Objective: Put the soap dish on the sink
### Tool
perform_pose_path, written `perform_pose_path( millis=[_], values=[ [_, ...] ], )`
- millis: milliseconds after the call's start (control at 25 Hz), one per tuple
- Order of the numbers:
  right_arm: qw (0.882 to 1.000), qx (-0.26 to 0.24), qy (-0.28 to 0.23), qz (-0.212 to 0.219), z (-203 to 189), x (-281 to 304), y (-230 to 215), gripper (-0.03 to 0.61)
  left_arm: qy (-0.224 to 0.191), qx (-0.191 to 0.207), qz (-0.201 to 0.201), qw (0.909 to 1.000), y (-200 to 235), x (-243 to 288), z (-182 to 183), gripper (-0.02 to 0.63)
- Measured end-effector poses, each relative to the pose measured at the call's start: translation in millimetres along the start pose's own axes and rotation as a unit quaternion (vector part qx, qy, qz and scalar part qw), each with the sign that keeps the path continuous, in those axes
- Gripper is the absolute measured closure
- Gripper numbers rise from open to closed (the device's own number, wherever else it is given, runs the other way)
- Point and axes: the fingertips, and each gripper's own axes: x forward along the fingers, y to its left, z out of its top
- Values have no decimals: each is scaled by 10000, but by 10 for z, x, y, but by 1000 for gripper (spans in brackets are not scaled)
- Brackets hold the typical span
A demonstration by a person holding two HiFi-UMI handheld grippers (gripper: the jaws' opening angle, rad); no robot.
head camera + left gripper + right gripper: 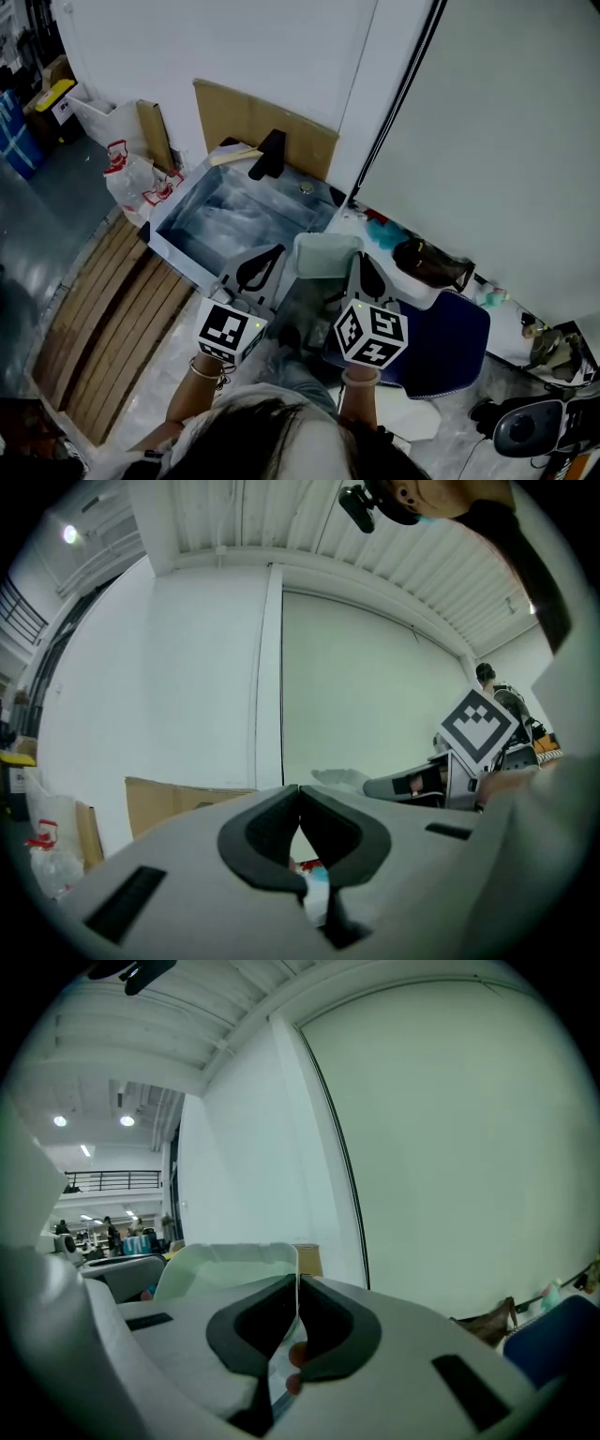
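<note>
**Soap Dish Held Up Near the Sink**

The right gripper (297, 1284) had its jaws pinched tight on the thin edge of the soap dish (323, 254). The dish was pale green and you could see through it a little. In the right gripper view, the wall of the dish stood straight up between the two dark jaws, and the rest of the dish stuck out toward 10 o'clock.

The left gripper (298, 793) had its jaws pressed together too, but there was nothing between them. It pointed at a white wall.

From the head view, the two grippers were side by side, with the dish between their tips. The dish was up in the air, not set down. It was close to the corner of the sink (178, 246), at about 4 o'clock from the middle of the basin.

The sink was a shiny box with a black tap (267, 155) at its 12 o'clock end. A sheet of brown cardboard (244, 114) leaned on the wall behind it. White plastic bags (131, 178) sat at 9 o'clock from the sink. Wooden slats (108, 309) lay on the floor at 7 o'clock. A dark bag (431, 264) and a blue seat (450, 349) were at 3 to 4 o'clock from the dish.
</note>
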Motion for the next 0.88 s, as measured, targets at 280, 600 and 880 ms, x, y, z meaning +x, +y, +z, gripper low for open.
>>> perform_pose_path(
  millis=[280, 600, 880],
  values=[
    [9999, 43, 109, 71, 40, 378, -156, 549, 40, 35, 16, 10000, 141, 356, -16, 604],
    [9994, 112, 286, 131, 24, 851, -347, 549, 51, 37, 42, 10000, 305, 783, -41, 604],
    [9986, 36, 486, 206, -50, 1233, -441, 549, 146, -13, 50, 9999, 420, 1085, -122, 604]
  ],
)
